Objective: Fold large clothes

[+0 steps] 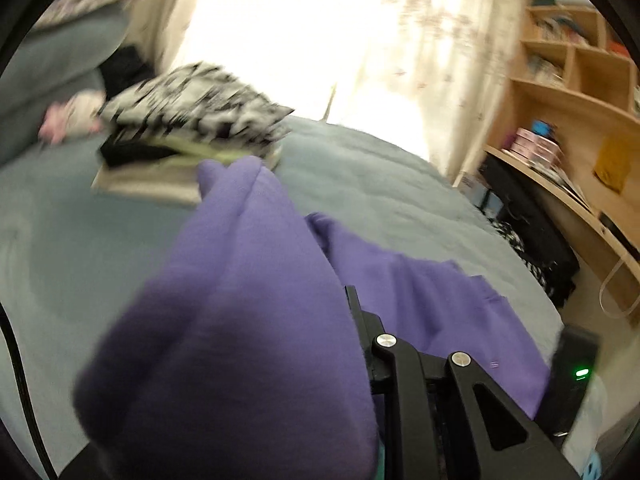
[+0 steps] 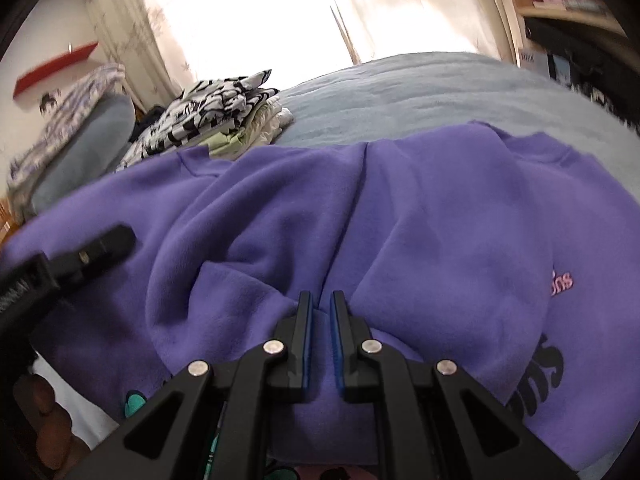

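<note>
On the bed [image 2: 400, 88] lies the purple sweatshirt [image 2: 400, 216], mid-fold. The right tongs [image 2: 320, 300] pinch its near edge; the left tongs [image 2: 108, 240] look buried in lifted cloth, grip unclear. Next, probably carry the fold across.

a soft violet-purple fleece sweatshirt [image 2: 400, 216] is showing pink and black lettering, lying on a pale grey-blue bedspread [image 2: 420, 92]. a folded black-and-white patterned cloth [image 2: 208, 116] is topping a pale green layer (blurred). matte black gripper fingers [image 2: 304, 340] are showing blue pads.
</note>
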Motion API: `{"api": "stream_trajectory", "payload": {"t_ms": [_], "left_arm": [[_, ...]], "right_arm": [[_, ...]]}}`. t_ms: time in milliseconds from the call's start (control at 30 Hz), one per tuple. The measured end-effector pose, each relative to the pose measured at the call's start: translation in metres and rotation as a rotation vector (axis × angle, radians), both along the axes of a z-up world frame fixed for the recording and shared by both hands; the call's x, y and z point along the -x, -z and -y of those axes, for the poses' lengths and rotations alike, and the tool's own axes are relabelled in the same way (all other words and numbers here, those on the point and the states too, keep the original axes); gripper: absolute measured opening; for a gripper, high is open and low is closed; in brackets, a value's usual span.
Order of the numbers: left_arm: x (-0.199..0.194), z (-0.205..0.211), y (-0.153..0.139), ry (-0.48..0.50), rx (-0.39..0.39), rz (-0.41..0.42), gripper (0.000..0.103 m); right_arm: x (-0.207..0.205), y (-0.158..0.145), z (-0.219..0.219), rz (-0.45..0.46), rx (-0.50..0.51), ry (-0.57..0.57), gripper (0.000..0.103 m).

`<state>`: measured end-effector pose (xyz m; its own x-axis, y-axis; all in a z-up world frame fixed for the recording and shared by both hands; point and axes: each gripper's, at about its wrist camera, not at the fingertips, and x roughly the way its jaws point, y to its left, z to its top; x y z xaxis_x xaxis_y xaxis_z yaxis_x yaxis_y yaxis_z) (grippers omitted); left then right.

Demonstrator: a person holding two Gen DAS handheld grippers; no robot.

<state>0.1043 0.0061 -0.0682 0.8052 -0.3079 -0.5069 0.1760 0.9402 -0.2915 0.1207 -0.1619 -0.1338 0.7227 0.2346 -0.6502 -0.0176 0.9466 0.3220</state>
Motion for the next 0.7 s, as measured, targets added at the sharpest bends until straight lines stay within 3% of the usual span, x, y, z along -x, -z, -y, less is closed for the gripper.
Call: {"api": "stream_trajectory", "payload": {"t_ms": [267,533,633,700], "left_arm": [[0.011,0.077,-0.036,0.139,-0.085,0.062,0.016],[0.023,0.166,-0.046,0.278,-0.205,0.098,0.016],[0.020,0.196,-0.043,0.321,-0.229,0.083,0.016],[0.018,0.213,-0.037,0.339,-0.226,0.062,0.017]], "right_arm": [[0.007,0.001,0.030,-0.058,-0.187,-0.007,0.007],[0.029,-0.002,0.079,-0.166,-0.353,-0.053,0.008],[0.052,-0.016,0.110,-0.146,-0.332,-0.009,0.008],[0.070,-0.026,0.139,-0.104,-0.282,0.088,0.008]]}}
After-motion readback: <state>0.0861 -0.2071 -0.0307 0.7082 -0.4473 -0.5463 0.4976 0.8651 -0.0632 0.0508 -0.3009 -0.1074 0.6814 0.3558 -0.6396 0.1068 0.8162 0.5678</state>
